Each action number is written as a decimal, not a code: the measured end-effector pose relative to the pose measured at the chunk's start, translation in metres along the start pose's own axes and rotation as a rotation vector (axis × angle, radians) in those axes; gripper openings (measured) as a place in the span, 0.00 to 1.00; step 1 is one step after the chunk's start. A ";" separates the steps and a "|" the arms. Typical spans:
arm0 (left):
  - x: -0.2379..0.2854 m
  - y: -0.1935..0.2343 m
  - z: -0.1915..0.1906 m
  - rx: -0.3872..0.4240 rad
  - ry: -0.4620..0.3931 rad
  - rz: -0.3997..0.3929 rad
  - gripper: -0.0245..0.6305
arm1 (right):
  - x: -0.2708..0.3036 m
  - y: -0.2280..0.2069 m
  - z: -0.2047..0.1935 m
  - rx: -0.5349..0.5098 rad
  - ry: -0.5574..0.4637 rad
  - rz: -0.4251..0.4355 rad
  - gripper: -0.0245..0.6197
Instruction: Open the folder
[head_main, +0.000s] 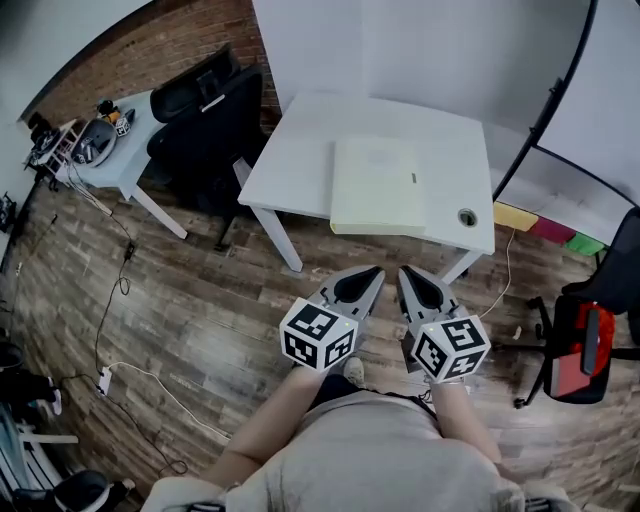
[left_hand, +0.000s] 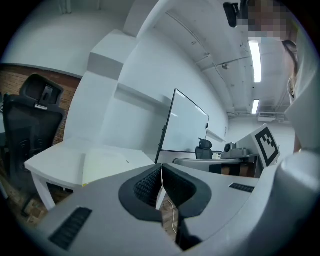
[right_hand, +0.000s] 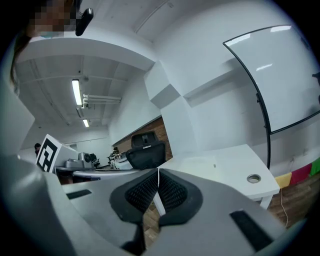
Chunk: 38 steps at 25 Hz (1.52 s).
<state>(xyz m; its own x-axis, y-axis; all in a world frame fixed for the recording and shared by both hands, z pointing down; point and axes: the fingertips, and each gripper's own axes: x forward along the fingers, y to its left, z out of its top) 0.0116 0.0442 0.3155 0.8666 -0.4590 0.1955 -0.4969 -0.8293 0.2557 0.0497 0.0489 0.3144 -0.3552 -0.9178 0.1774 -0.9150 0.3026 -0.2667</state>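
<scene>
Pale yellow folder (head_main: 378, 186) lies flat and closed on the white table (head_main: 300, 140), on its right half, with its front edge close to the table's near edge. A small dark mark shows at the folder's right edge. Just right of the folder's near corner sits a round grommet hole (head_main: 467, 217) in the tabletop.

Now the 2 tongs. From the head view, the left gripper (head_main: 377, 271) and the right gripper (head_main: 403, 271) hang side by side over the wood floor (head_main: 200, 300), short of the table's near edge and clear of the folder. Their tips point toward the table.

In the left gripper view, the left gripper (left_hand: 161, 168) has its ribbed pads pressed together with nothing between them; the folder (left_hand: 107, 165) shows beyond, on the tabletop. Same in the right gripper view: the right gripper (right_hand: 158, 172) is closed and empty.

Off to the left, a black office chair (head_main: 205, 120) stands beside the table, and a second small table (head_main: 115, 165) carries some clutter.
</scene>
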 end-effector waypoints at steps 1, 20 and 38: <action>0.004 0.007 0.002 0.005 0.007 -0.007 0.07 | 0.007 -0.002 0.002 0.002 0.000 -0.008 0.07; 0.036 0.057 0.000 -0.007 0.066 -0.020 0.07 | 0.045 -0.029 -0.010 0.028 0.057 -0.063 0.07; 0.093 0.088 0.005 0.194 0.138 0.062 0.07 | 0.088 -0.085 -0.004 0.064 0.106 -0.034 0.07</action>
<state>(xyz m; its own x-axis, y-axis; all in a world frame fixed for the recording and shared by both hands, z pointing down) 0.0485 -0.0728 0.3515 0.8140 -0.4736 0.3363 -0.5191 -0.8529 0.0553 0.0953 -0.0567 0.3564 -0.3452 -0.8939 0.2860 -0.9142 0.2514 -0.3177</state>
